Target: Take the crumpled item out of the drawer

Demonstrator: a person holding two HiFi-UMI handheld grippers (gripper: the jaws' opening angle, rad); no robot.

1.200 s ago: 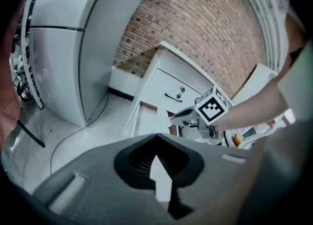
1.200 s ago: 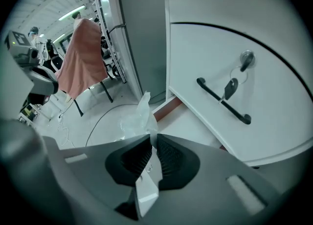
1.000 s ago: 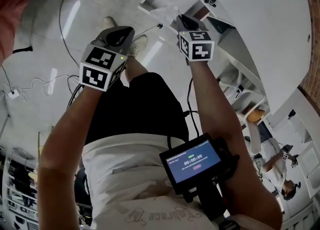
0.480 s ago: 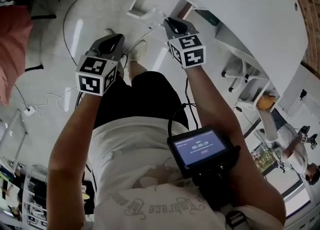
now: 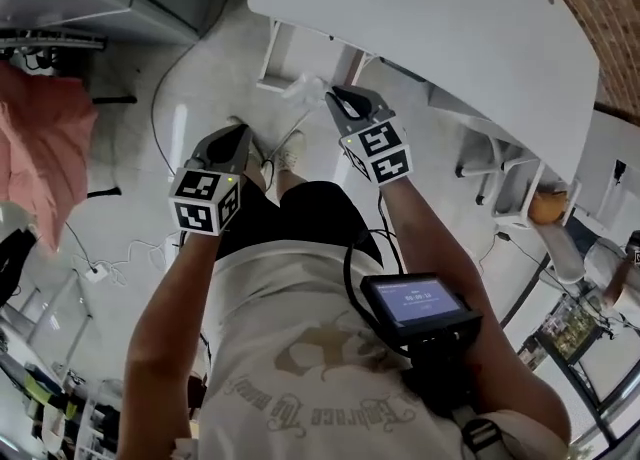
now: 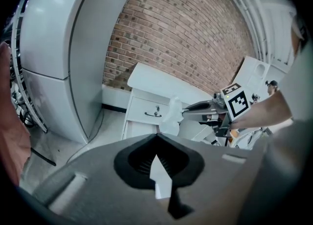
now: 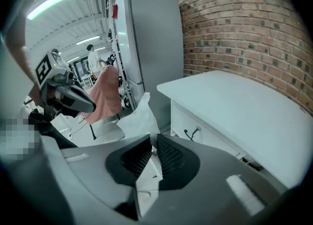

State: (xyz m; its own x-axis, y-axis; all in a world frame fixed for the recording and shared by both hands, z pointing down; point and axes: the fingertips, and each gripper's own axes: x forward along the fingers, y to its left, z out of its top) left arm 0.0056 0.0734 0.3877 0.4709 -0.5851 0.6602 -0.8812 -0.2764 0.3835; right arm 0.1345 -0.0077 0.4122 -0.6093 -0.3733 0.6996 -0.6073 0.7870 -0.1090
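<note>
Your right gripper (image 7: pixel 152 141) is clamped on an edge of the crumpled item (image 7: pixel 139 114), holding it up in front of the drawer unit (image 6: pixel 146 110), apparently free of it, while your left gripper (image 6: pixel 156 138) idles alongside, jaws together on nothing, likely unneeded.

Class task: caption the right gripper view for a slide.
Right gripper pinches a crumpled white sheet beside a white cabinet.

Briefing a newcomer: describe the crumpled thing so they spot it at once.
Find the white cabinet against the brick wall. In front of it, the right gripper pinches a crumpled white sheet. Unlike the cabinet's smooth panels, it is wrinkled.
</note>
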